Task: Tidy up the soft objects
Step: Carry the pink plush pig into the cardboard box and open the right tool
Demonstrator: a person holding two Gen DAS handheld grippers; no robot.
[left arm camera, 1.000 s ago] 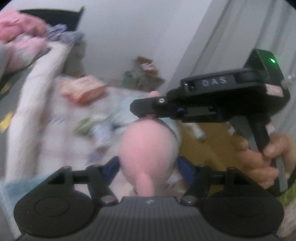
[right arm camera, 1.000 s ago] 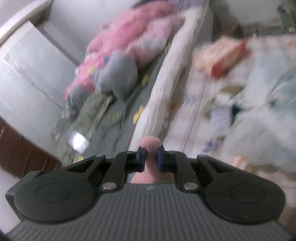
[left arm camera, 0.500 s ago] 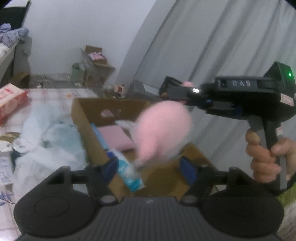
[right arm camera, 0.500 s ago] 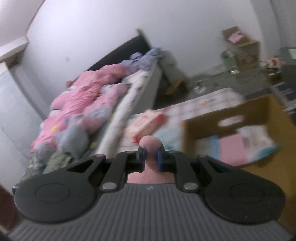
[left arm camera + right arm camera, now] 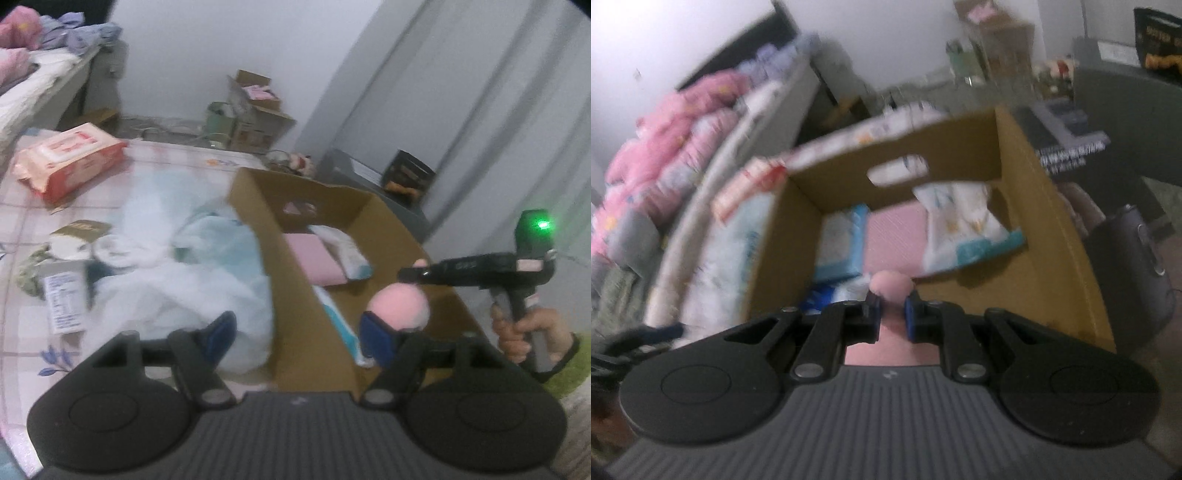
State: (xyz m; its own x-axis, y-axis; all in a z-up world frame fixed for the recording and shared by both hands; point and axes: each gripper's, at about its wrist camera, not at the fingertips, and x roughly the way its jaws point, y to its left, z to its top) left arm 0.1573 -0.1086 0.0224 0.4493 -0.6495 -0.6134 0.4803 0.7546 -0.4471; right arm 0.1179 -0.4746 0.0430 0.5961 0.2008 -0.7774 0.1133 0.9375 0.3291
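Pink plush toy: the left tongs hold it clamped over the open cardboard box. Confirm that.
Wrong tongs. The right tongs clamp the pink plush toy over the cardboard box, as the right wrist view shows; the left tongs are open.

At lower center, the right gripper [image 5: 891,314] pinches a soft pink plush piece [image 5: 892,282] above an open brown cardboard box [image 5: 1056,236] holding 2 white-and-teal packets.
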